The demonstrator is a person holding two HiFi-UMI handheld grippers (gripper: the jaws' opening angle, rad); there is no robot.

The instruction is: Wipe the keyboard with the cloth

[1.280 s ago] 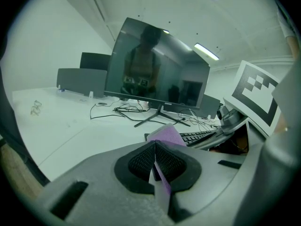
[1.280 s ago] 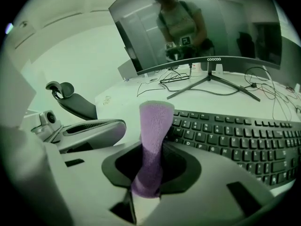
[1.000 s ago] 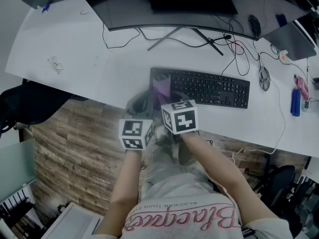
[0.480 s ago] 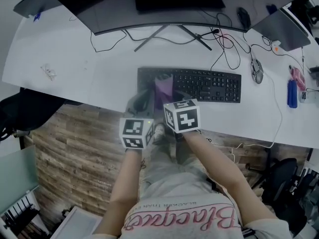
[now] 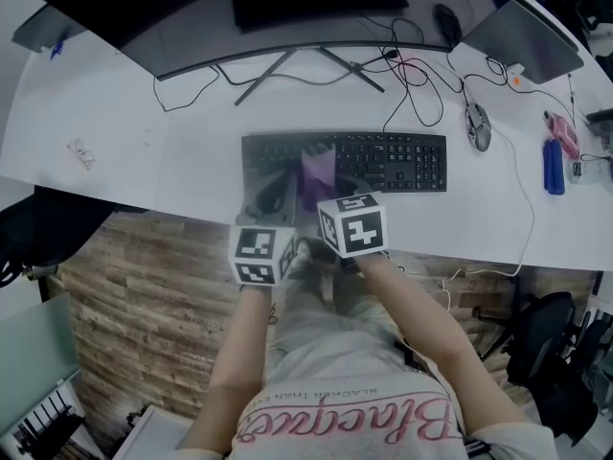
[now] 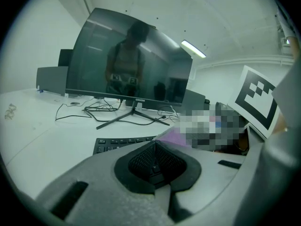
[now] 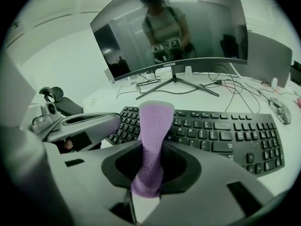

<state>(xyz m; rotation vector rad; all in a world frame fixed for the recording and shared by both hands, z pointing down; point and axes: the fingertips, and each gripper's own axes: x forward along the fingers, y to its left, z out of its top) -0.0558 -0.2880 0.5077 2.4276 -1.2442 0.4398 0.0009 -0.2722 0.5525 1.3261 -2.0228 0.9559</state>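
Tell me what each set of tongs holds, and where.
Right tongs: the purple cloth, pinched at its near end, the rest over the keyboard. Left tongs: shut, empty.

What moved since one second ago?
The right gripper slid the purple cloth rightward along the keyboard, from its left end toward the middle, and the left gripper travelled beside it. The cloth stayed pinched in the right gripper; the keyboard did not shift.
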